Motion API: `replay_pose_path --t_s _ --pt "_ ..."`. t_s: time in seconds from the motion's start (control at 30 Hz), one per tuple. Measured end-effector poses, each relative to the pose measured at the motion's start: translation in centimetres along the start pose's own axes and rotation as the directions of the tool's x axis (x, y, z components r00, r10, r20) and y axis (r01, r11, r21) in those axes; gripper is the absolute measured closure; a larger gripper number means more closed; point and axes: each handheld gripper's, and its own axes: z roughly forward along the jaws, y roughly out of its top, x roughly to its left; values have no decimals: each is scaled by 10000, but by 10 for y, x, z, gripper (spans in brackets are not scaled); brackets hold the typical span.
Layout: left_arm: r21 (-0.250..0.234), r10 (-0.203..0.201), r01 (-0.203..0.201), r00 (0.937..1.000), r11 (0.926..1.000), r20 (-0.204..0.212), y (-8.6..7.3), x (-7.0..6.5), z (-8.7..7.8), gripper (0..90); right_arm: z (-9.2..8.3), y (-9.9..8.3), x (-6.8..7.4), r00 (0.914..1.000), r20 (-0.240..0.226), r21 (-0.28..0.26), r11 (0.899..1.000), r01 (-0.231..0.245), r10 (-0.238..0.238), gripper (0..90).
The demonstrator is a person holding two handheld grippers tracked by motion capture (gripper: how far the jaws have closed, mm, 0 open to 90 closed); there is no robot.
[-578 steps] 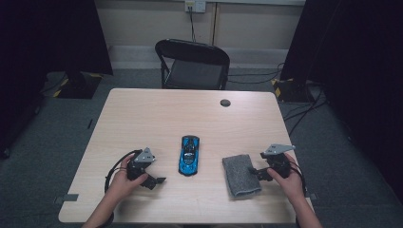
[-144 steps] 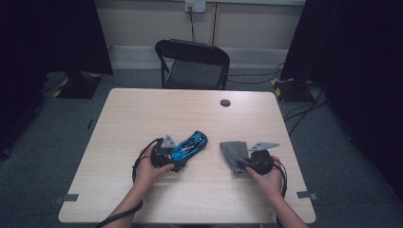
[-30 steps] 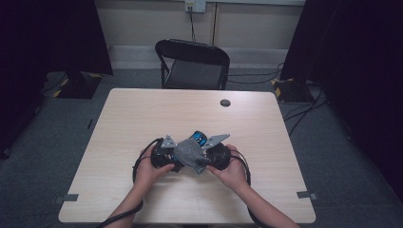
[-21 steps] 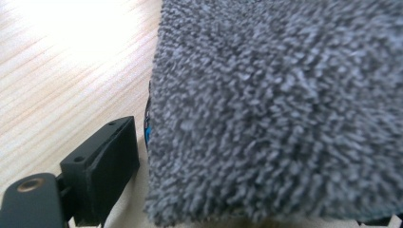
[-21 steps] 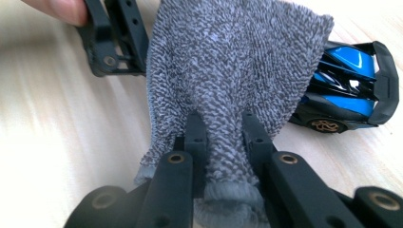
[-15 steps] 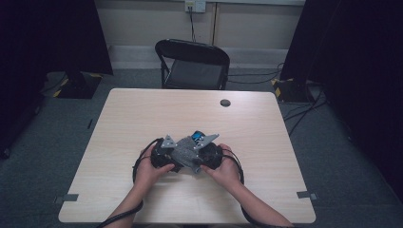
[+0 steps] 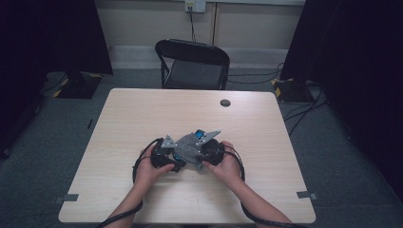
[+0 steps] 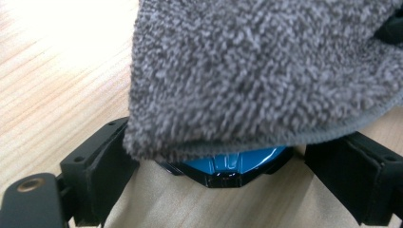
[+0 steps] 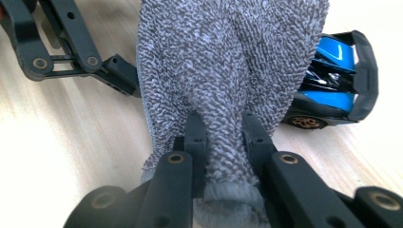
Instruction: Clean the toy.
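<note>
A blue toy car (image 7: 198, 133) sits low over the table's near middle, held at its nose between the jaws of my left gripper (image 7: 175, 156). In the left gripper view its blue front (image 8: 228, 166) peeks out under a grey cloth (image 8: 261, 71), with the black fingers (image 8: 102, 166) close on either side. My right gripper (image 9: 223, 137) is shut on a bunched fold of the cloth (image 9: 228, 61), which drapes over the car. The car's rear and spoiler (image 9: 332, 80) stick out to the right. From above, the cloth (image 7: 190, 145) lies between both hands, at my right gripper (image 7: 202, 153).
The pale wooden table (image 7: 142, 109) has a small black disc (image 7: 225, 102) near its far edge. A black folding chair (image 7: 192, 61) stands behind the table. Cables loop around both wrists on the tabletop.
Over the last second the right gripper has slid the cloth a little to the left across the car. The left gripper and the car have stayed put.
</note>
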Motion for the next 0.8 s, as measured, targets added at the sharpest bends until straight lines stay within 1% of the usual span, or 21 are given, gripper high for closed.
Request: replay_pose_path --t_s 0.17,0.2,0.3,0.37,0.43,0.8 --pt "4 18 -18 10000 10000 0 0 0 0 103 -1 0 -5 9999 38 -21 9999 -139 139 768" --pt "1 31 -31 10000 10000 -8 0 0 0 103 -1 0 -6 9998 -22 -34 9997 -221 221 768" --pt "-2 -41 41 10000 10000 33 0 0 0 103 -2 -1 -12 9991 27 -55 9991 -417 417 768" --pt "-2 -37 37 10000 10000 36 0 0 0 103 -2 -2 -16 9980 41 -78 9980 -625 625 768" --pt "-2 -10 10 10000 10000 32 0 0 0 103 -3 -2 -20 9973 45 -42 9973 -731 731 768" --pt "-3 -46 46 10000 10000 36 0 0 0 103 -3 1 -31 9955 251 199 9956 -915 910 768"
